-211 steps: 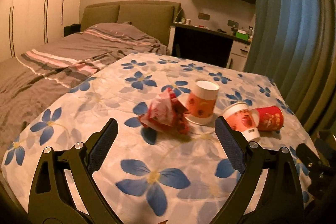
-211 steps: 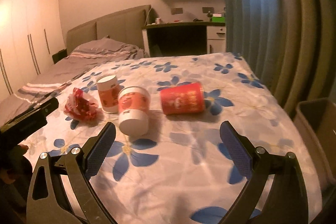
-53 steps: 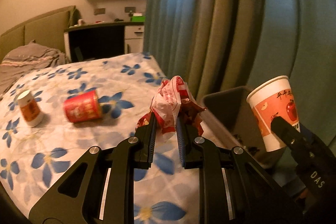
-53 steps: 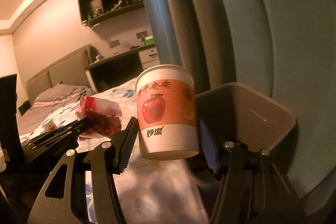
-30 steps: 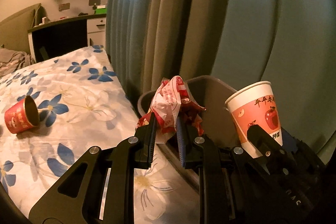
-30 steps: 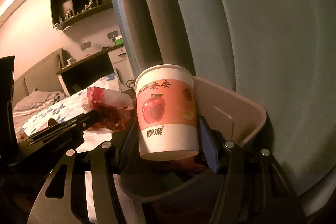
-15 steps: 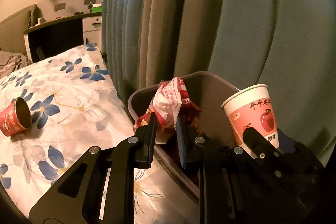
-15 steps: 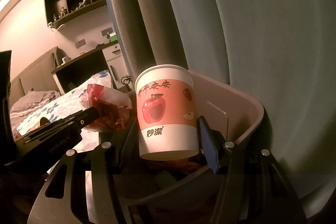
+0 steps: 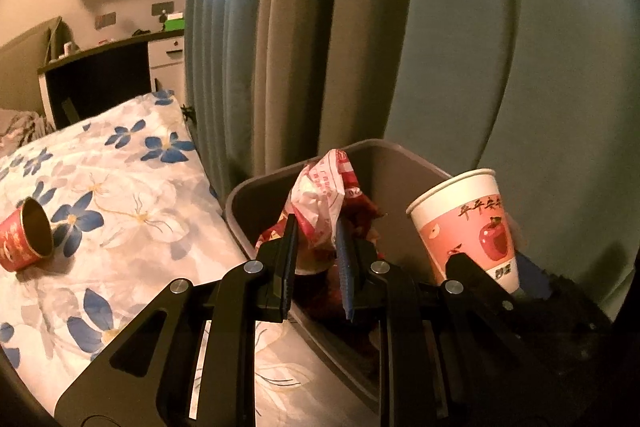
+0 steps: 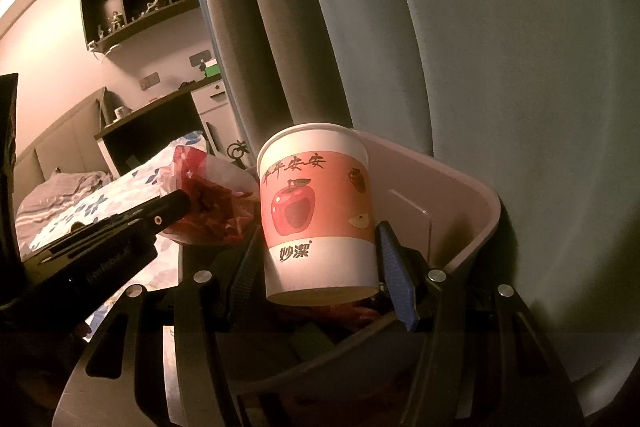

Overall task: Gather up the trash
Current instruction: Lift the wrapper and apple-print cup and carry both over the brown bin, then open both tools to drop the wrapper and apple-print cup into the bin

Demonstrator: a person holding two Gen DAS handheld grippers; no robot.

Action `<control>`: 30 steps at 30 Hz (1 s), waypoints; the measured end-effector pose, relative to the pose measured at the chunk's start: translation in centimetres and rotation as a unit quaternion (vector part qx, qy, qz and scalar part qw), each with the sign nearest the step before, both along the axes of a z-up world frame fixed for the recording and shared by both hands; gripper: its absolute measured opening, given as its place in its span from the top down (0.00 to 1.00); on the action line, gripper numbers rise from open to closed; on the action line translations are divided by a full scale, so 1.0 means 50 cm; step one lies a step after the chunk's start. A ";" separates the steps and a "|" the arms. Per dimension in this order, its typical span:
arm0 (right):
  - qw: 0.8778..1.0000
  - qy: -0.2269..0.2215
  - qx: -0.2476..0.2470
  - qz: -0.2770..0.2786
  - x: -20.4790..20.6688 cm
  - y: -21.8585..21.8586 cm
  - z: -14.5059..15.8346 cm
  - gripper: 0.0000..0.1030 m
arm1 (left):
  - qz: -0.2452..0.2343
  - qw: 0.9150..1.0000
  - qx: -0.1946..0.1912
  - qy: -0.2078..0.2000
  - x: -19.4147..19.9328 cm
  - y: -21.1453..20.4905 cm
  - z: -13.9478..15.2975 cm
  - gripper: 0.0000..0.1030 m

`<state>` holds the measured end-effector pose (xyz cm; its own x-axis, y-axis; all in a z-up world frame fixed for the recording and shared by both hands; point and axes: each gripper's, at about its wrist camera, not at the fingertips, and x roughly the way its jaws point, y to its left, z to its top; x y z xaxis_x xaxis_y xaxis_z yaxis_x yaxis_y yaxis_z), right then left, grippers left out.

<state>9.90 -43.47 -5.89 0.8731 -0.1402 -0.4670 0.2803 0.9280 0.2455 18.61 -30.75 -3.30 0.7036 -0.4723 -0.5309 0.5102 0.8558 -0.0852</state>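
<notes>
Presently, a crumpled red-and-white wrapper (image 9: 324, 195) is pinched between the nearly closed jaws of the left gripper (image 9: 316, 259) and is held over the open grey trash bin (image 9: 400, 171), which stands beside the flower-printed bed cover (image 9: 132, 195) and in front of the curtain (image 9: 320, 27). An upright paper cup with an apple print (image 10: 318, 211) is clamped at its lower half between the blue pads of the right gripper (image 10: 316, 267), whose jaws are spread to the cup's width; it too is held above the bin (image 10: 460, 195). Dark and reddish rubbish is seen inside the bin, though it cannot be made out clearly. A red paper cup (image 9: 24, 235) is left lying on its side on the bed cover, well apart from the bin.
</notes>
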 end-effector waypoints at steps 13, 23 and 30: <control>1.000 0.003 0.000 -0.003 0.005 0.004 0.001 0.44 | 0.000 1.000 0.001 0.016 0.008 -0.001 -0.013 0.78; 1.000 0.005 -0.002 -0.003 0.006 0.001 -0.003 0.44 | 0.004 1.000 0.000 0.021 0.011 0.002 -0.017 0.70; 1.000 0.006 -0.003 -0.007 0.004 -0.002 -0.007 0.43 | 0.010 1.000 -0.004 0.027 0.017 0.011 -0.021 0.44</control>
